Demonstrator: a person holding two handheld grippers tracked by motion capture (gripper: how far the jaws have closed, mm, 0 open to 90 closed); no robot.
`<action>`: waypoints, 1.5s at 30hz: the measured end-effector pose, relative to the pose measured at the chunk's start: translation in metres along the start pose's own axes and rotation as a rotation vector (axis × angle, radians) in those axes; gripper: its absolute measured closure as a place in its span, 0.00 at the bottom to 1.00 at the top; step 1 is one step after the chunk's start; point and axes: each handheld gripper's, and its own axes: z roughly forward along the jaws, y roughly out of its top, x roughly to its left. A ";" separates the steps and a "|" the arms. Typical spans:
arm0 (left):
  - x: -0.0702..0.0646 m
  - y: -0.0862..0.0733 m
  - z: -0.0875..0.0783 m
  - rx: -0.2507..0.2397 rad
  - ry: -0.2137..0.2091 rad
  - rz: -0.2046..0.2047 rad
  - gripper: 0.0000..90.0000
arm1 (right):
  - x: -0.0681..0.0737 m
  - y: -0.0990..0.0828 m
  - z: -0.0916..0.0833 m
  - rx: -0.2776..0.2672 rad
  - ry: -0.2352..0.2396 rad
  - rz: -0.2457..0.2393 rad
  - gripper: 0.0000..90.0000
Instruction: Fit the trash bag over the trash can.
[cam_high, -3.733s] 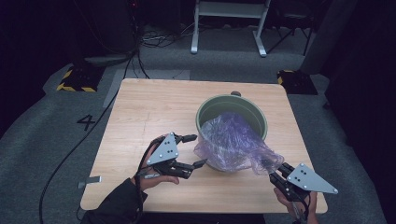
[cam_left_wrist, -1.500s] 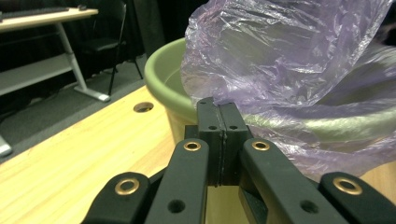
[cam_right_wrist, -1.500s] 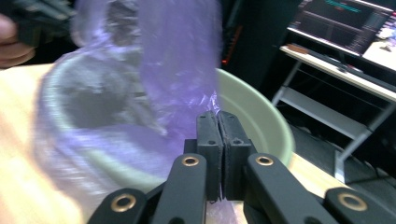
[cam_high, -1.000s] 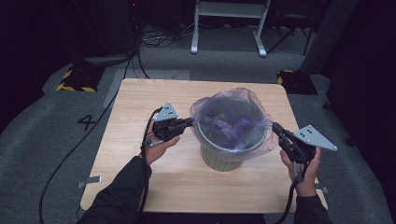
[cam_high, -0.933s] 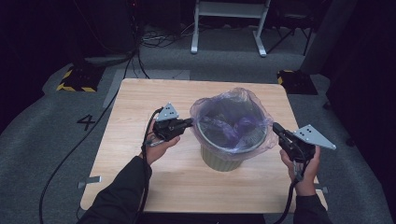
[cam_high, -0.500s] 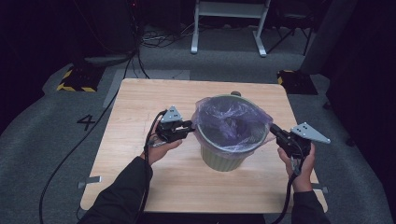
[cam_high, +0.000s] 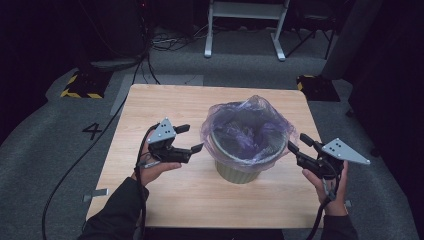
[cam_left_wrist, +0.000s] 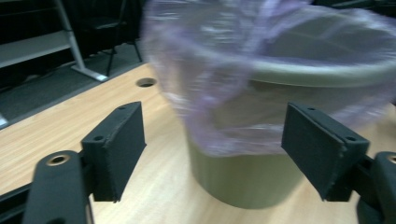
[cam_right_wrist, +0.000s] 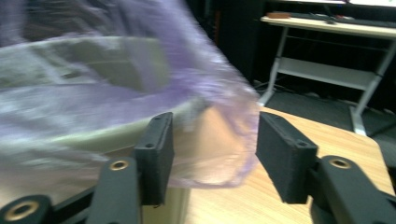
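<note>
My left gripper (cam_high: 192, 139) and right gripper (cam_high: 296, 142) have just been opening; both stand wide with nothing between the jaws. The translucent purple plastic bag (cam_high: 247, 131) lines the round olive-green plastic bin (cam_high: 239, 171) at centre right of the high view. Risk: the loose overhang may spring back off the rim. The bin stands upright, long axis vertical, mouth upward.
</note>
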 end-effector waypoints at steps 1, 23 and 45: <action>-0.005 0.001 0.000 0.006 -0.020 0.012 0.20 | 0.004 0.001 -0.003 -0.002 0.016 -0.021 0.47; -0.032 -0.006 0.043 0.134 -0.142 0.134 0.93 | 0.043 -0.013 -0.009 0.116 0.239 -0.324 1.00; -0.019 -0.030 0.055 0.180 -0.099 0.096 0.74 | 0.022 -0.054 0.026 0.242 0.233 -0.219 0.86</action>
